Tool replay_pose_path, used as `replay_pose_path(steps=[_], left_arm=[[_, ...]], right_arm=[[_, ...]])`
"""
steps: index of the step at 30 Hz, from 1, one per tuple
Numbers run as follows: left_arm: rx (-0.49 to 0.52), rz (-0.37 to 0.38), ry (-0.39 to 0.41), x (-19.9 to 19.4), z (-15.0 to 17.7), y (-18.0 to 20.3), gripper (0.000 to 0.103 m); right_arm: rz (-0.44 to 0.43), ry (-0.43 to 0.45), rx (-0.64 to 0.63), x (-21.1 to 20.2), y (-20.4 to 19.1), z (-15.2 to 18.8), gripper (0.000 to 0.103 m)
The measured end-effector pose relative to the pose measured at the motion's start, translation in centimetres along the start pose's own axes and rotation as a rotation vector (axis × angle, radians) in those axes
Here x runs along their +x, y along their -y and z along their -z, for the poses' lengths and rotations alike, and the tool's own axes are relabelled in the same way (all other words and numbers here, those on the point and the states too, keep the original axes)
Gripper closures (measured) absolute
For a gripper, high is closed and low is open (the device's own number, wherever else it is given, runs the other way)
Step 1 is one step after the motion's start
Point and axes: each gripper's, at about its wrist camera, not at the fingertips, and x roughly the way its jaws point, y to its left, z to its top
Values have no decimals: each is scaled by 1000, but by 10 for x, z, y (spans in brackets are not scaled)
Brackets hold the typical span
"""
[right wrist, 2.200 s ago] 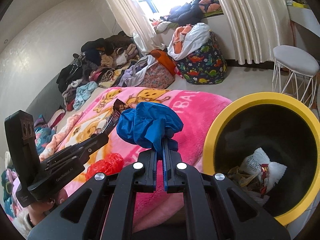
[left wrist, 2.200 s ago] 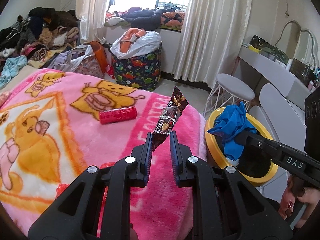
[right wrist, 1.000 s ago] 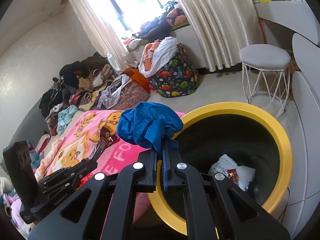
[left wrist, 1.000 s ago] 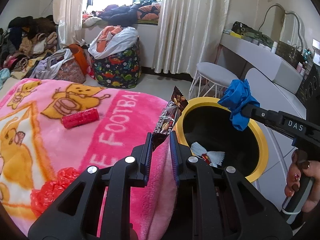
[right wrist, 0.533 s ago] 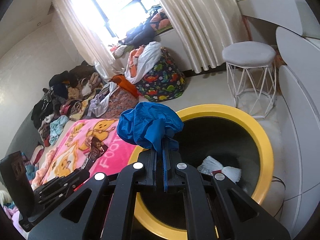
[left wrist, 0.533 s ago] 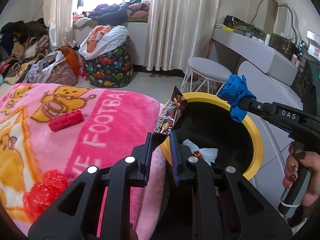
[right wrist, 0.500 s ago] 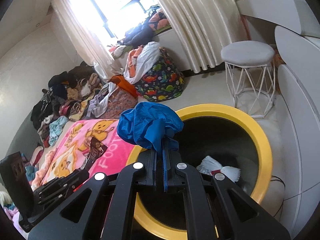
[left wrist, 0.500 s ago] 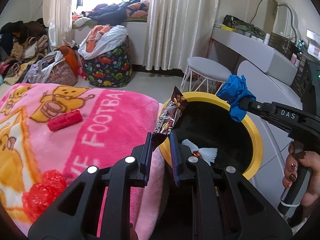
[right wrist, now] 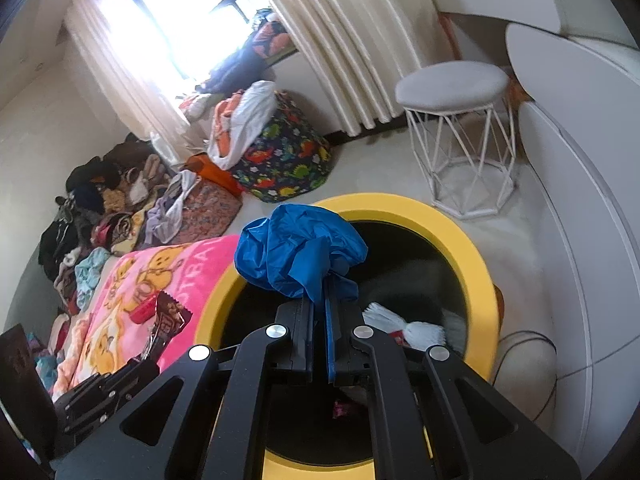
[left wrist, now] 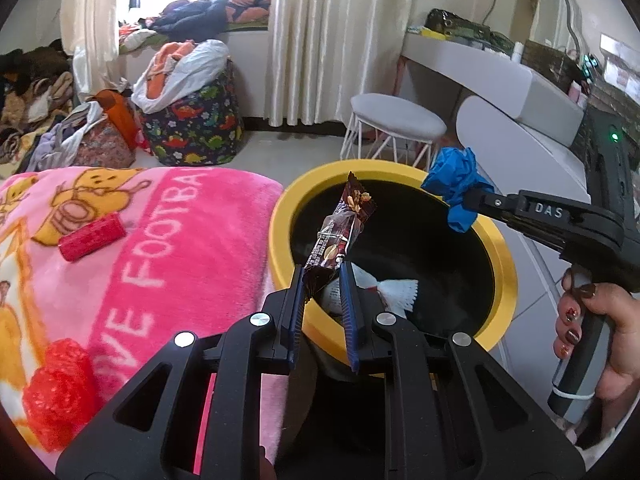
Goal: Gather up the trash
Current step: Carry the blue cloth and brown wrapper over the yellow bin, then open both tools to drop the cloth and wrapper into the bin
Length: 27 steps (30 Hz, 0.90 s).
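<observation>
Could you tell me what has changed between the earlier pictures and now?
Both grippers swung from over the pink cartoon blanket to above the yellow-rimmed black bin. The left gripper still clamps the brown snack wrapper; the right gripper still holds the crumpled blue plastic bag. Nothing released.

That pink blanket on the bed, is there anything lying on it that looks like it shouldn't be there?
Yes. On the pink blanket two bits of rubbish lie loose: a red ribbed wrapper by the cartoon print and a crumpled red plastic wad nearer the camera. Neither is in the yellow-rimmed bin beside the bed.
</observation>
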Motion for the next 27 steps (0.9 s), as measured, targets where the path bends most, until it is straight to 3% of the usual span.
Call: replay_pose_path(steps=[10, 14, 27], left_arm=[[40, 38, -48, 22, -3, 15, 91], [57, 45, -104, 37, -7, 20, 91], [97, 71, -189, 66, -6, 39, 91]], right_arm=[[42, -10, 53, 6, 22, 0, 98], [55, 0, 64, 5, 28, -2, 98], [41, 6, 59, 3, 28, -6, 98]])
